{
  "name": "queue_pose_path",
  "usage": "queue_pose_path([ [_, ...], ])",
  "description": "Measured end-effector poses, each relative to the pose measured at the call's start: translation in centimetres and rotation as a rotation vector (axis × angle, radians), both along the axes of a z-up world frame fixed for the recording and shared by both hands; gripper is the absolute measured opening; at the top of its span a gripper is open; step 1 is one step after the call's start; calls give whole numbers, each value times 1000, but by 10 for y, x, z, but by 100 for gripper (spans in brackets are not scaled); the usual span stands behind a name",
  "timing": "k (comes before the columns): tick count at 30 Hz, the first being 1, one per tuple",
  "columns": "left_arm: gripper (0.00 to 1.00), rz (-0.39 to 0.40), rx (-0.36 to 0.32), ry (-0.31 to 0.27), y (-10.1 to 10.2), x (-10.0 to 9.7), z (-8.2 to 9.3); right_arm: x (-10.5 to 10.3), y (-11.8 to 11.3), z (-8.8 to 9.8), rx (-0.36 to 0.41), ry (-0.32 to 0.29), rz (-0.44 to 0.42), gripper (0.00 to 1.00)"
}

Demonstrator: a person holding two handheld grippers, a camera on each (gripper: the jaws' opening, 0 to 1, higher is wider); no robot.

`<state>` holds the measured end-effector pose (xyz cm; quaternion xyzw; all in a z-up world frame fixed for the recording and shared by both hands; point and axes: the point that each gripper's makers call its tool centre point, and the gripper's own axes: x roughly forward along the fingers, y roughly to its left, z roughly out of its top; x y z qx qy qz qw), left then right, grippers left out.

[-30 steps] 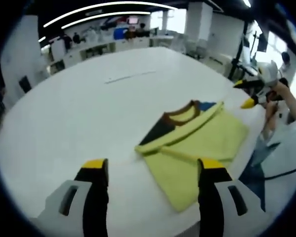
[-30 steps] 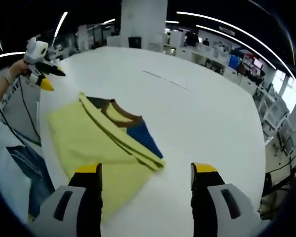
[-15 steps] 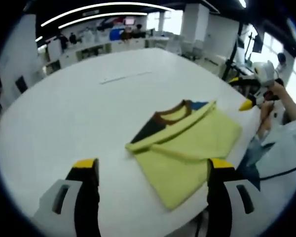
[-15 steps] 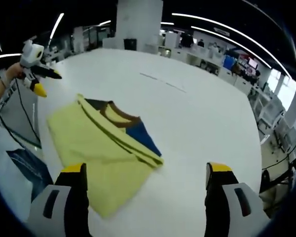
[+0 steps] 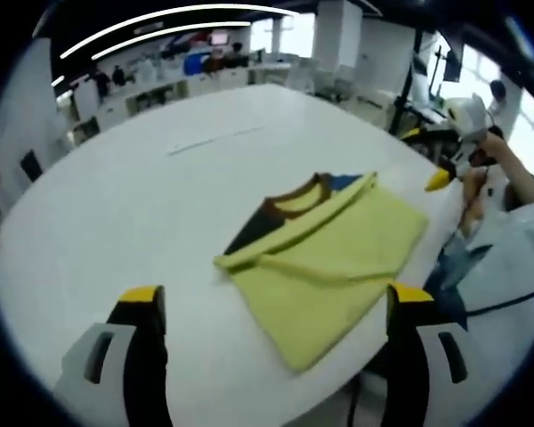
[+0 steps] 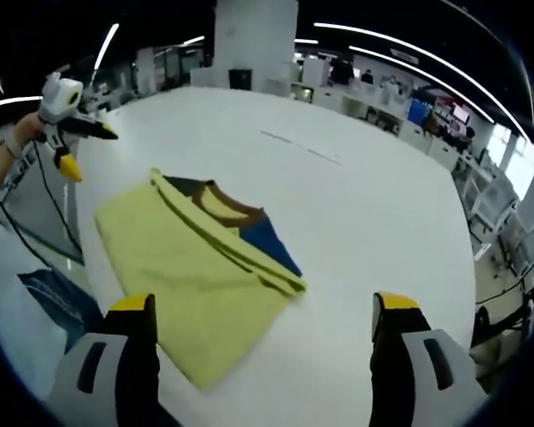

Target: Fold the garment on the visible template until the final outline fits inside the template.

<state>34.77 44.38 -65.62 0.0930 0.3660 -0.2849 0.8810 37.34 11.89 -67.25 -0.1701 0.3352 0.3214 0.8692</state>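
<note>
A folded yellow garment (image 5: 329, 258) with a brown collar and dark and blue panels lies flat near the white table's (image 5: 116, 205) edge. My left gripper (image 5: 276, 301) hangs open above the table, short of the garment, with nothing between its jaws. In the left gripper view the right gripper (image 5: 424, 158) is held off the table's edge beyond the garment. The right gripper view shows the same garment (image 6: 196, 267) on the table (image 6: 383, 213). My right gripper (image 6: 262, 304) is open and holds nothing. The left gripper (image 6: 82, 147) is raised at the far left.
A thin pale line (image 5: 209, 140) marks the table beyond the garment and appears as a line (image 6: 298, 145) in the right gripper view. The person's sleeve and jeans (image 5: 507, 267) stand at the table's edge. Desks and pillars (image 6: 254, 40) fill the room behind.
Both grippers' jaws have spread wider than a second ago. Both cameras have shifted a little. The garment lies as it did.
</note>
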Motion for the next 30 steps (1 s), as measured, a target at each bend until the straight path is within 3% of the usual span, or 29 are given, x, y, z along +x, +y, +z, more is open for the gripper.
queue_pose_path([
  [12, 99, -5, -24, -3, -4, -8, 3, -9, 1, -2, -7, 9, 14, 100],
  [30, 99, 1, -10, 1, 0, -24, 1, -23, -1, -2, -11, 6, 10, 100],
])
